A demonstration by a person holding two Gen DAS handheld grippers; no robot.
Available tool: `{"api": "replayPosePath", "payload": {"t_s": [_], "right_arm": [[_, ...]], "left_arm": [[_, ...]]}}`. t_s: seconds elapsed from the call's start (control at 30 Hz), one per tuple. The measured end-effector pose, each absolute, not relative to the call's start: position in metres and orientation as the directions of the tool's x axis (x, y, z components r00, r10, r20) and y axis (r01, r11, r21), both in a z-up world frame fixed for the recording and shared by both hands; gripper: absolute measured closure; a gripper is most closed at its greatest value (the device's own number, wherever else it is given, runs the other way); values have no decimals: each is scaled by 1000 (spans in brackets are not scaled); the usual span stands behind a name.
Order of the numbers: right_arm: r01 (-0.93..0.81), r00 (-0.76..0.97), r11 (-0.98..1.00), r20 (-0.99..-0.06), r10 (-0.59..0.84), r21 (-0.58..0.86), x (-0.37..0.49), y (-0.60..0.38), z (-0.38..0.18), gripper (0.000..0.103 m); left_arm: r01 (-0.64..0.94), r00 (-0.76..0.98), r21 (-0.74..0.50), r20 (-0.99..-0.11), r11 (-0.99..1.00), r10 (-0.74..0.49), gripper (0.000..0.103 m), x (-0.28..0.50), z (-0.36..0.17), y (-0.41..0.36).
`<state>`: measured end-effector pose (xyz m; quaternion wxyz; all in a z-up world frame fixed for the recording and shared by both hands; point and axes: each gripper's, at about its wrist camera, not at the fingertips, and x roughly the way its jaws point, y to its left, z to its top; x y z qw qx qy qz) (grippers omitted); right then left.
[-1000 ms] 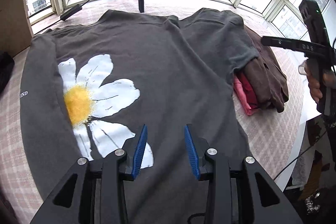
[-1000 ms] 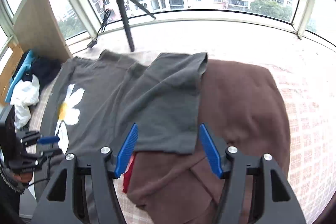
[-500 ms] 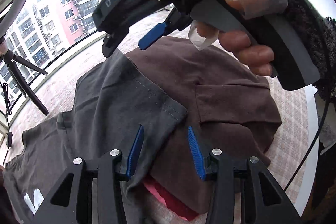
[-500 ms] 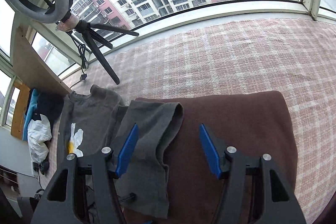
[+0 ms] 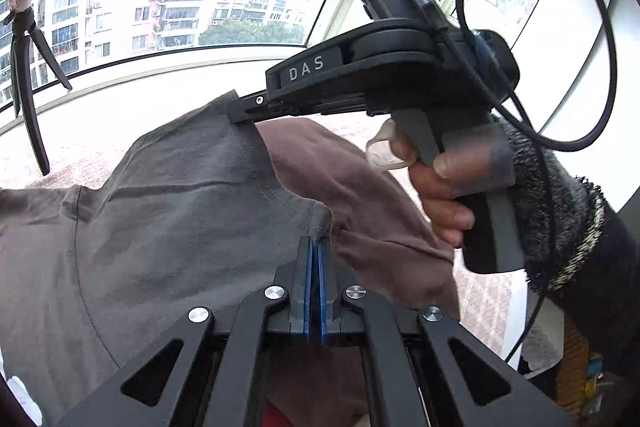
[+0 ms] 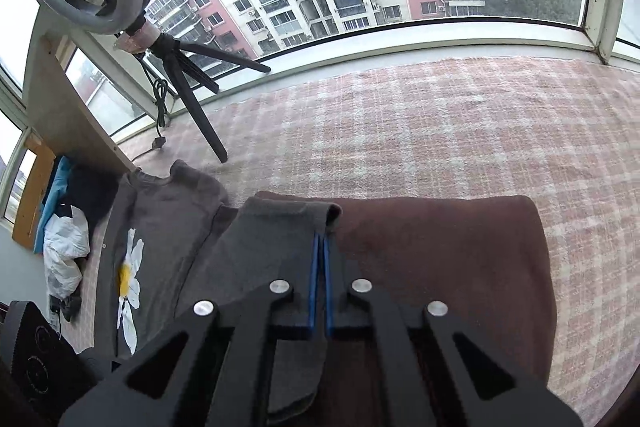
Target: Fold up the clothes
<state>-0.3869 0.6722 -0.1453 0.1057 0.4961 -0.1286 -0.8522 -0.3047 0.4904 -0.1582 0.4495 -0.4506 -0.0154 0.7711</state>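
Both tongs grip the grey shirt [image 5: 168,211] sleeve hem: left tongs [image 5: 315,247] at one corner, right tongs [image 6: 320,243] at the other (over brown clothes [image 6: 440,259]).

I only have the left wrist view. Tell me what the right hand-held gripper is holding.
Observer: The right hand-held gripper is shut on a hem corner of the grey T-shirt sleeve.
Operator: Locate the shirt's print.
Observer: The daisy print faces up on the shirt's flat body, left of the pinched sleeve.
Operator: Report what lies past the shirt on that side.
Observer: A heap of white and blue clothes lies beside a wooden board.
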Motion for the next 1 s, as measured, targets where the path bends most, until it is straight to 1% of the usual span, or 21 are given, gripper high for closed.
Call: {"api": "replayPosePath", "payload": {"t_s": [0.03,0.13,0.23,0.3,0.4,0.47,0.5,0.53,0.57,0.6,0.63,0.67,0.7,0.73,0.83,0.93,1.0], "right_arm": [[50,-490,-945,-816,-306,324,-388,668,-144,100],[85,-497,-926,-790,-359,368,-391,651,-130,100],[156,-494,-914,-772,-400,374,-396,619,-112,100],[213,-483,-898,-758,-439,384,-402,591,-102,100],[289,-448,-875,-753,-481,388,-414,541,-97,100],[347,-398,-837,-742,-539,423,-425,503,-101,100],[371,-357,-818,-747,-562,438,-432,484,-106,98],[389,-301,-808,-768,-566,443,-441,464,-115,93],[388,-271,-813,-789,-551,434,-447,451,-121,92],[361,-280,-841,-813,-510,403,-448,447,-125,92],[344,-288,-852,-820,-495,394,-447,447,-126,92],[343,-297,-842,-802,-519,417,-440,454,-125,91],[336,-308,-840,-793,-526,427,-432,462,-124,87],[320,-321,-851,-797,-512,417,-422,472,-125,85],[295,-325,-884,-832,-449,362,-381,497,-139,84],[289,-276,-889,-858,-433,356,-337,509,-167,84],[293,-256,-900,-880,-400,324,-320,506,-185,84]], "left_arm": [[-660,-185,-441,-689,-608,700,101,-309,-165,489],[-589,-235,-490,-657,-643,716,101,-316,-167,468],[-529,-289,-534,-618,-660,731,101,-315,-163,441],[-485,-327,-546,-611,-683,721,101,-311,-161,422],[-397,-372,-596,-590,-698,716,101,-306,-162,387],[-324,-400,-596,-618,-735,677,101,-304,-171,360],[-285,-412,-593,-633,-753,655,92,-303,-176,347],[-247,-424,-589,-648,-769,633,83,-302,-181,334],[-207,-434,-585,-664,-784,610,67,-301,-186,321],[-168,-414,-588,-686,-791,598,62,-301,-193,307],[-128,-388,-591,-709,-796,589,62,-301,-201,294],[-88,-362,-592,-730,-801,579,62,-301,-208,280],[-71,-359,-592,-736,-803,574,62,-297,-209,267],[-79,-365,-582,-739,-810,566,62,-291,-205,256],[-121,-367,-563,-740,-817,564,60,-266,-191,220],[-144,-346,-577,-732,-804,588,60,-237,-185,193],[-140,-339,-576,-736,-805,586,60,-229,-184,192]]}}
